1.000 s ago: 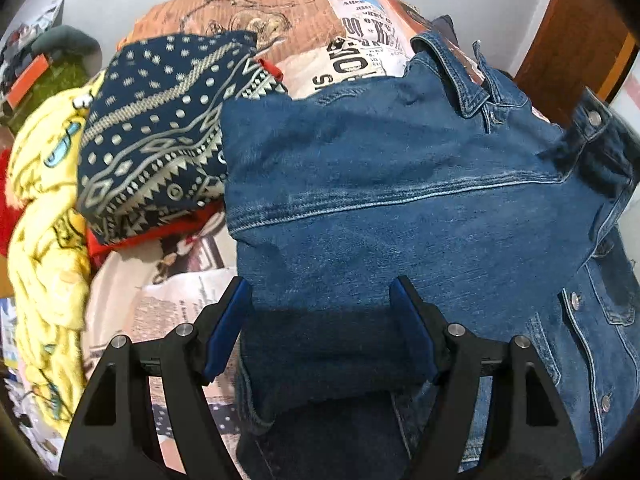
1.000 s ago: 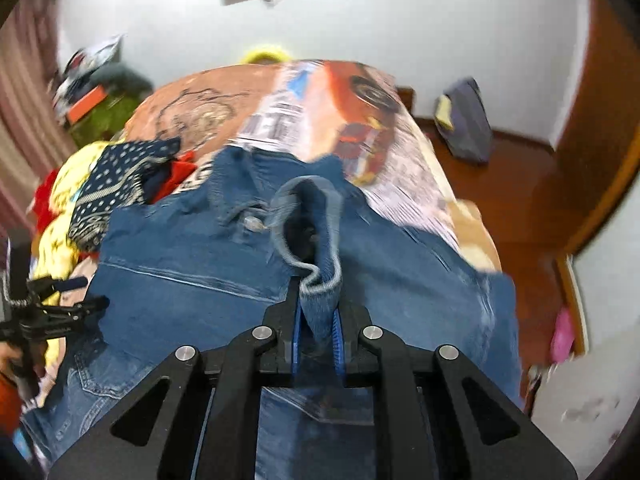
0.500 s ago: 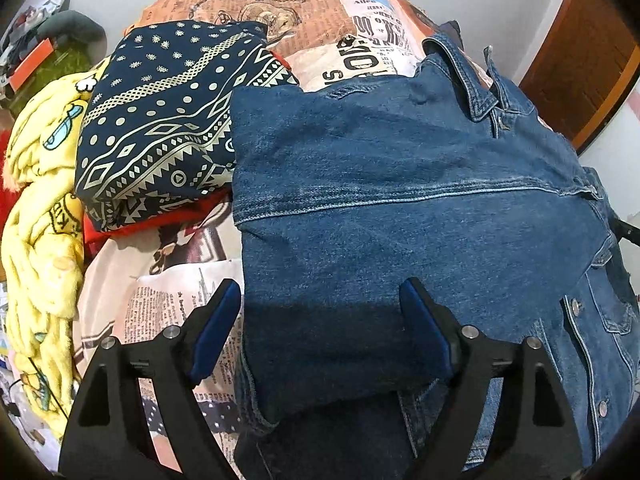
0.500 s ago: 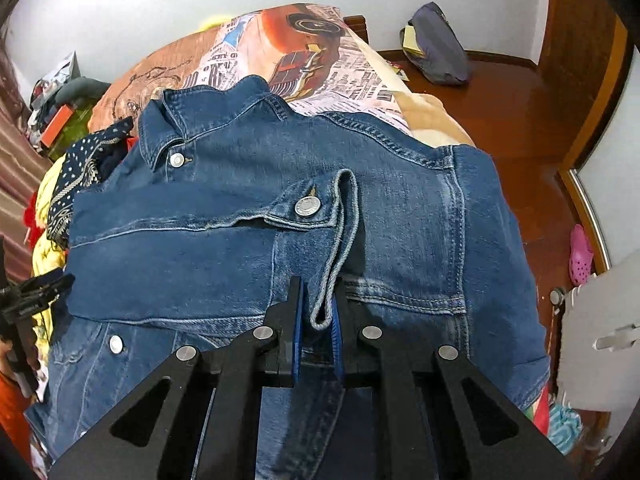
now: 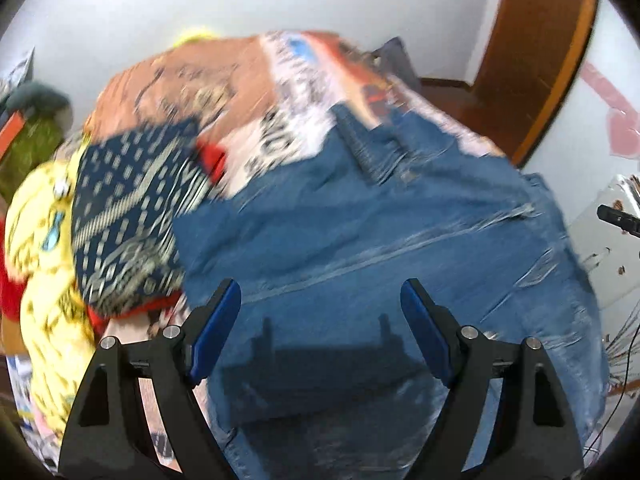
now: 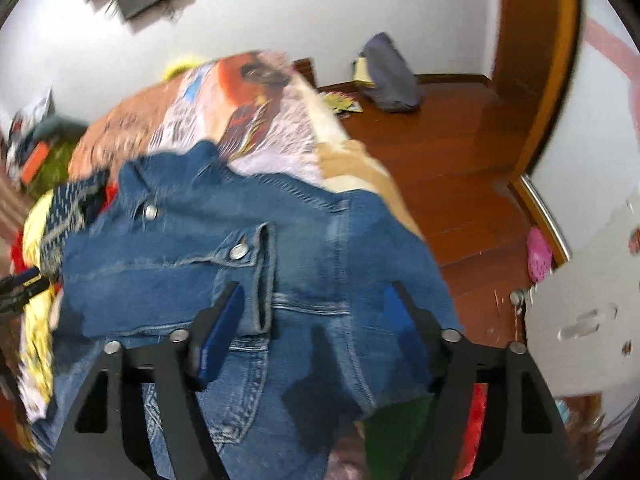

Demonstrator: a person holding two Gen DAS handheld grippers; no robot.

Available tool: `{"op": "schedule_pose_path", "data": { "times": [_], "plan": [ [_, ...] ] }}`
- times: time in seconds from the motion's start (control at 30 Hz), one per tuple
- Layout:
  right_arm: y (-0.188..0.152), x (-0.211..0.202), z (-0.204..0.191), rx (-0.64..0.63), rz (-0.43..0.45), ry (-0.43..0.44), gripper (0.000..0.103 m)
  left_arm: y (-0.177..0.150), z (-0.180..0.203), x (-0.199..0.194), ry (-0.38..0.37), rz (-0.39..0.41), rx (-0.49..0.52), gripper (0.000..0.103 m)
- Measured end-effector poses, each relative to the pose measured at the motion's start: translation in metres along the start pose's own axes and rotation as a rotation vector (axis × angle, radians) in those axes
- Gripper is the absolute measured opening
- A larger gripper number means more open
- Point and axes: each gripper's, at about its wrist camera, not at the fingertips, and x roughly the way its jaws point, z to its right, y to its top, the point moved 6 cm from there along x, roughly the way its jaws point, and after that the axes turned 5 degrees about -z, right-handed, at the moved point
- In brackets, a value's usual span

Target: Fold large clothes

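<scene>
- My left tongs [image 5: 320, 320] are spread wide with nothing between the two blue pads; they hover above the near edge of the denim jacket [image 5: 360, 248], and their shadow falls on the cloth just below.
- My right tongs [image 6: 316, 320] are spread wide too, pinching nothing; the buttoned sleeve cuff [image 6: 256, 264] lies flat just ahead of the left pad, apart from it.
- The one jacket lies folded on the bed [image 6: 256, 120], right in front of both tongs and running under them.
- I count two metal buttons in the right view: one on the cuff, one near the collar [image 6: 150, 211].
- Left of my left tongs sits a folded navy patterned cloth [image 5: 124, 216], with a yellow printed fabric [image 5: 40, 264] further left.
- Beyond the jacket spreads the newspaper-print bedcover.
- Far right of my right tongs, one grey bag [image 6: 390, 76] rests on the wooden floor [image 6: 452, 176] by the wall.
- Both views are motion-blurred.
</scene>
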Motion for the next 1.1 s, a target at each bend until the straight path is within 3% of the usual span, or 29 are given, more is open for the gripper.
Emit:
{"op": "schedule_pose_path", "data": {
  "times": [0.2,0.5,0.73,0.97,1.03,1.1],
  "plan": [
    [-0.022,0.003,0.053,0.224,-0.045,0.084,0.072,0.029,0.05,-0.001,-0.056,0.043,0.066,0.082],
    [-0.09,0.062,0.107,0.508,-0.216,0.193,0.072,0.014,0.088,0.028,-0.08,-0.018,0.113,0.082],
    [-0.075,0.091,0.119,0.585,-0.193,0.208,0.075,0.002,0.072,0.04,-0.067,-0.055,0.062,0.082],
    [-0.058,0.116,0.136,0.646,-0.162,0.162,0.072,-0.007,0.053,0.047,-0.047,-0.084,0.014,0.082],
    [-0.054,0.114,0.138,0.647,-0.146,0.138,0.064,-0.009,0.05,0.047,-0.038,-0.087,0.01,0.082],
    [-0.049,0.111,0.137,0.629,-0.131,0.102,0.05,-0.01,0.048,0.048,-0.034,-0.087,0.007,0.082]
  ]
}}
